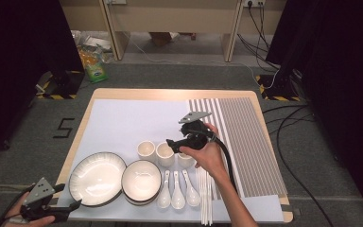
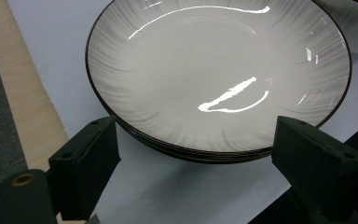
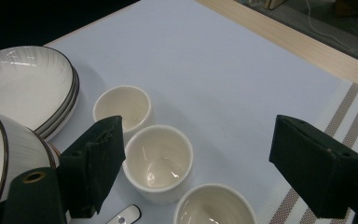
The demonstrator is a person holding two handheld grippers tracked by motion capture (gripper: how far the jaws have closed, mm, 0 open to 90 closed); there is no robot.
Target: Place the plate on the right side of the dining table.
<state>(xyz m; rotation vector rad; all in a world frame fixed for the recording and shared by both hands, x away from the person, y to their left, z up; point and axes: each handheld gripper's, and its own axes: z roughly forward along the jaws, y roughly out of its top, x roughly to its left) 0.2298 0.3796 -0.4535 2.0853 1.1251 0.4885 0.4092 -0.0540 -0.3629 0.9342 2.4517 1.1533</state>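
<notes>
My right hand [image 1: 207,153] reaches in from the bench's near edge, forearm angled up and leftward, and holds the right tongs [image 1: 170,143] above the row of three small cups, jaws pointing toward the left edge. In the right gripper view those jaws stand wide apart with nothing between them, the middle cup [image 3: 158,161] below them and just beside the left jaw. My left hand [image 1: 26,218] sits low at the near left corner, the left tongs [image 1: 78,204] pointing at the large plate [image 2: 219,74], which rests on a stack near that corner; their jaws stand apart either side of the plate's near rim without touching it. A pale sheet [image 1: 123,123] covers most of the bench [image 1: 137,93], with a striped mat [image 1: 253,142] along the right edge. Beside the plates sit a bowl [image 1: 141,181], three spoons [image 1: 177,190] and chopsticks [image 1: 205,198]. Beyond the far edge are grey floor, cables [image 1: 288,123] and black curtains [image 1: 23,56].
</notes>
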